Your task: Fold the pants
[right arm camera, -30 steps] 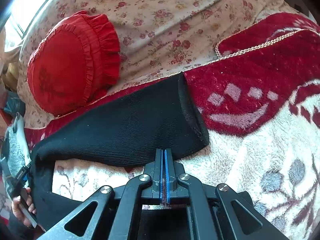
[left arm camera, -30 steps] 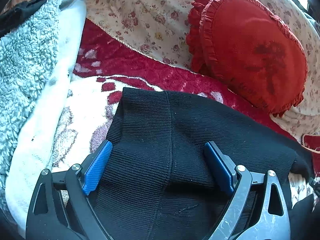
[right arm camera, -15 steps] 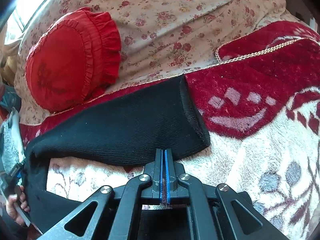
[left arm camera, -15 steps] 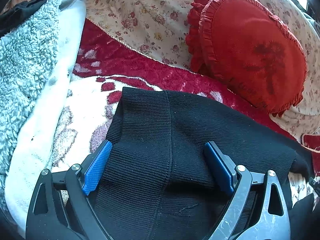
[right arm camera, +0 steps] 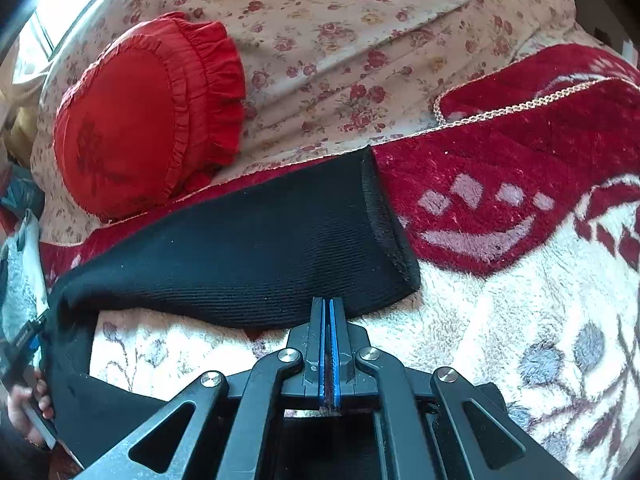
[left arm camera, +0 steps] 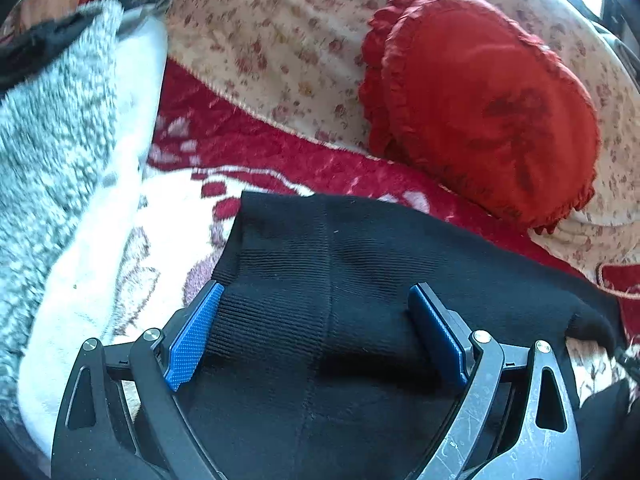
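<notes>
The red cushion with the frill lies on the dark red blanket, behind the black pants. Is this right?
Not quite. In the right wrist view the red cushion lies on the cream flowered cloth, not on the dark red blanket. It is indeed behind the black pants.

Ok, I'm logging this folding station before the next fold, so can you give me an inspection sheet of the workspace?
Surface: plush red and cream floral blanket over a rose-print sheet.
Job's things: black ribbed knit pants lying across the blanket, hem end to the right in the right wrist view.
Clutter: red ruffled round cushion; grey-white fleece throw.
Grippers: left gripper jaws wide open, straddling the pants' ribbed end; right gripper jaws shut at the pants' near edge, no fabric visibly between them.
Cables: nothing seen.
Surroundings: bright window at the frame edge; a hand at the lower left of the right wrist view.
</notes>
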Demonstrator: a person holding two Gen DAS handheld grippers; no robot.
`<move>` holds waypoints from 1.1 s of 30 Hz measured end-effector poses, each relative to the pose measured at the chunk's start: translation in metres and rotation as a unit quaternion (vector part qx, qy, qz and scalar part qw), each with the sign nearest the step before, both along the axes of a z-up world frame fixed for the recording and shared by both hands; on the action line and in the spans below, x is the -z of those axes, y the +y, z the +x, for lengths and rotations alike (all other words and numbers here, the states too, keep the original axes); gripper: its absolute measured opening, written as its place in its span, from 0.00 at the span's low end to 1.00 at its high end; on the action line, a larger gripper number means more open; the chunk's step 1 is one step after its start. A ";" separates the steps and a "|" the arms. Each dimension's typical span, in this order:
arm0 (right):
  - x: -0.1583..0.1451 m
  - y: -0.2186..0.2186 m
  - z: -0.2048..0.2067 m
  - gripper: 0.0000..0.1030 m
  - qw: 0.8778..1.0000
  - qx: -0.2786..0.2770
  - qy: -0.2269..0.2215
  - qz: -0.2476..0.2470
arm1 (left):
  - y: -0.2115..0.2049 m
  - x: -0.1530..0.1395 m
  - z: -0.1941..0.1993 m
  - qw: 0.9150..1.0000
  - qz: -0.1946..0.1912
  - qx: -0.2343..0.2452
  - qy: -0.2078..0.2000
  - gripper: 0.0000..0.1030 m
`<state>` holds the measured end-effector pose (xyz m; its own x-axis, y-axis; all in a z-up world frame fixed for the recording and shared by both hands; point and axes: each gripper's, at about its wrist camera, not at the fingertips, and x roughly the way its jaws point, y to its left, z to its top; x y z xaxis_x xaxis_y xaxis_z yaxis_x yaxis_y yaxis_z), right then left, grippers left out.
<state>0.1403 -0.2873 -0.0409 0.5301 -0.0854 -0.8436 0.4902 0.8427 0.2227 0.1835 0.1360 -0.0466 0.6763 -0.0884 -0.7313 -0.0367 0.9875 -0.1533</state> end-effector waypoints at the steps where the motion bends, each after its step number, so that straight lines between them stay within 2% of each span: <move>1: 0.000 0.000 0.000 0.01 1.000 0.000 -0.001 0.001 | -0.002 -0.003 -0.003 1.000 0.005 0.003 -0.005 0.90; 4: 0.000 0.000 0.000 0.01 1.000 0.000 0.000 -0.001 | -0.008 -0.014 -0.014 1.000 0.003 0.020 0.003 0.90; 8: -0.009 0.005 -0.001 0.01 1.000 0.003 0.001 -0.014 | -0.017 -0.026 -0.035 0.999 0.023 0.028 0.011 0.90; 12: -0.038 0.022 -0.012 0.01 0.997 0.002 -0.039 -0.072 | -0.026 -0.030 -0.055 0.998 0.033 0.050 0.005 0.90; 16: -0.066 0.048 -0.028 0.02 0.989 -0.015 -0.091 -0.115 | -0.044 -0.031 -0.074 0.993 0.086 0.085 -0.003 0.90; 19: -0.077 0.069 -0.035 0.04 0.985 -0.035 -0.107 -0.132 | -0.056 -0.030 -0.084 0.985 0.131 0.108 -0.013 0.90; 22: -0.081 0.089 -0.038 0.04 0.979 -0.063 -0.107 -0.164 | -0.067 -0.026 -0.089 0.978 0.178 0.110 -0.010 0.90; 25: -0.076 0.100 -0.034 0.04 0.973 -0.083 -0.088 -0.197 | -0.075 -0.025 -0.095 0.973 0.206 0.100 -0.011 0.90; 33: -0.068 0.106 -0.028 0.04 0.971 -0.094 -0.072 -0.209 | -0.073 -0.026 -0.104 0.978 0.195 0.068 -0.013 0.90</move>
